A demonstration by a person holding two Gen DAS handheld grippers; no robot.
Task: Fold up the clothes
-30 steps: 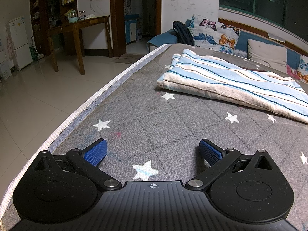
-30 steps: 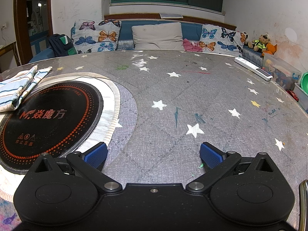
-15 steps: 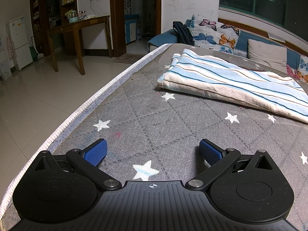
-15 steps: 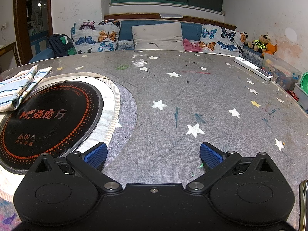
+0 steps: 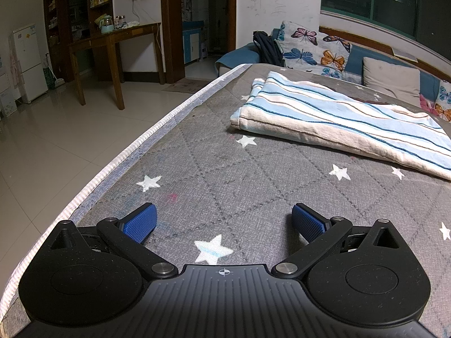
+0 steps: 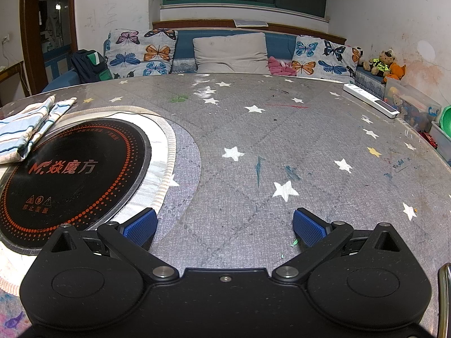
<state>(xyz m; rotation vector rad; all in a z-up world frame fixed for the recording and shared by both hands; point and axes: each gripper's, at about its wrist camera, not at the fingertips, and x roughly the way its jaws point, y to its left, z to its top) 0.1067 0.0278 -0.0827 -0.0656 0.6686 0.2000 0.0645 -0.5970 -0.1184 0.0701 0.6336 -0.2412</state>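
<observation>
- Left wrist view: L gripper (image 5: pixel 224 221) sits low over the grey star-print table cover (image 5: pixel 214 174), jaws spread wide, nothing between the blue pads (image 5: pixel 140 223). Parked near the table edge, w/ tiled floor beyond on its left.
- Same view: striped cloth (image 5: pixel 338 115) lies ahead and to the right, well apart from the fingers. It looks folded at least once: doubled edge at the near-left corner, layers stacked flat. Probably laid mid-table so both grippers can reach it.
- Bkgd: wooden desk (image 5: pixel 112 45), fridge (image 5: pixel 26 62), butterfly cushions (image 5: pixel 313 48) on a bench behind the table.
- Right wrist view: R gripper (image 6: pixel 225 226) also low over the cover, jaws wide apart, empty. It faces bare tabletop, not the cloth.
- Same view: only a corner of the striped cloth (image 6: pixel 25 129) shows at far left, its end overlapping the round black hob plate (image 6: pixel 70 174) set into the table. Cloth is well apart from this gripper.
- Also here: white remote-like bar (image 6: pixel 372 104) at the far right edge; soft toys (image 6: pixel 386 63) beyond.
- Judgement: both tools idle, neither on the cloth; either a further fold is due or the fold is done. Can't tell which.
</observation>
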